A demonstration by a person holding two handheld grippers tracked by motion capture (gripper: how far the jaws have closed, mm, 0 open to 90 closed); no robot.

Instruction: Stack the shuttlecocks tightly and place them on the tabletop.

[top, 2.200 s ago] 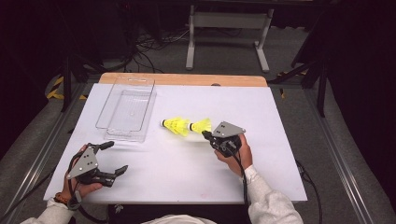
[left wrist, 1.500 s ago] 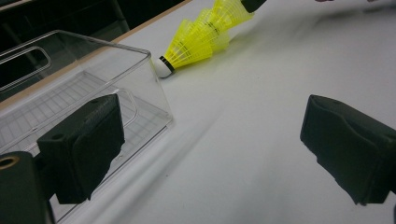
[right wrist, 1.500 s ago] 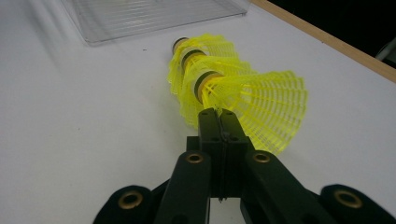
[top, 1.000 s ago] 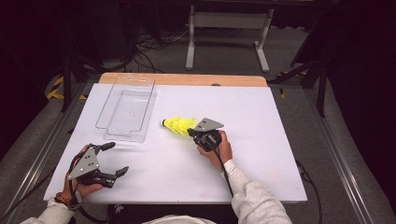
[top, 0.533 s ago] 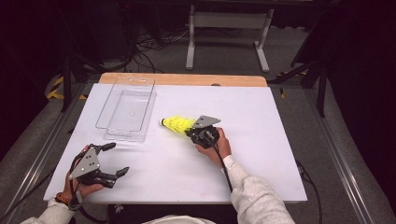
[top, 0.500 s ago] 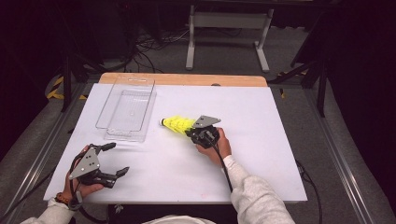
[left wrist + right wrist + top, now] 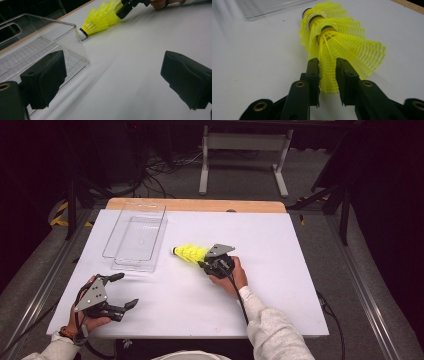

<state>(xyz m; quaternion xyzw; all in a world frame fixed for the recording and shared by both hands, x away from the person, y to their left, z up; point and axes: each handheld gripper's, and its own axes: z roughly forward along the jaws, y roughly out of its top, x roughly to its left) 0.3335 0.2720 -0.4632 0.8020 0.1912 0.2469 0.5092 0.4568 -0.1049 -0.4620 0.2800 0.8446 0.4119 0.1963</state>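
Dark lab: white-topped table [image 7: 280, 300], floor cables [image 7: 160, 167], metal stand [image 7: 245, 142].

My table [image 7: 280, 240] is lit brightly and evenly from above, while the floor and room around it sink into near black. The high view is soft and a little grainy. Shadows under my hands are faint. In my left gripper view my own pads [image 7: 45, 77] are blurred, close and dark, and the clear box [image 7: 37, 42] catches pale glare along its edges. In my right gripper view the yellow shuttlecocks [image 7: 342, 42] are sharp and vivid, the far table washing out slightly.
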